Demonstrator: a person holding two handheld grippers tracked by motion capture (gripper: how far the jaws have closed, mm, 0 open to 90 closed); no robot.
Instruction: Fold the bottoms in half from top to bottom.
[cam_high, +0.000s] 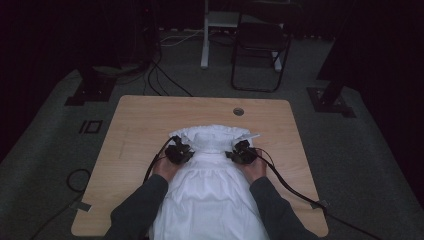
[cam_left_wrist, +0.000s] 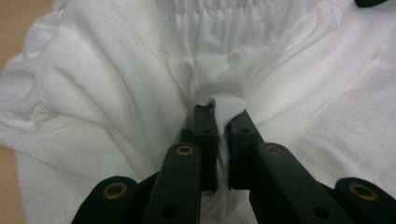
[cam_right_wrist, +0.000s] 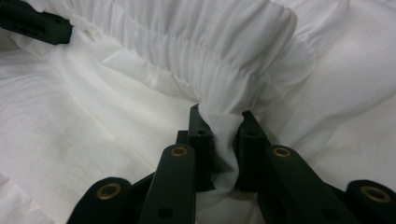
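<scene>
Clearly each tool, left tool (cam_left_wrist: 222, 122) and right tool (cam_right_wrist: 224, 126), is clamped on a pinch of the white garment (cam_high: 210, 185) lying on the desk (cam_high: 135, 125), so an uneven pull could slip the thin fabric free or bunch its folded top.

The garment (cam_high: 210, 185) is thin white cloth, matt and softly creased, its gathered band at 12 o'clock finely ribbed. Each claw is matt black plastic with brass-coloured rivets. The surface (cam_high: 140, 125) is smooth pale wood-grain.
</scene>
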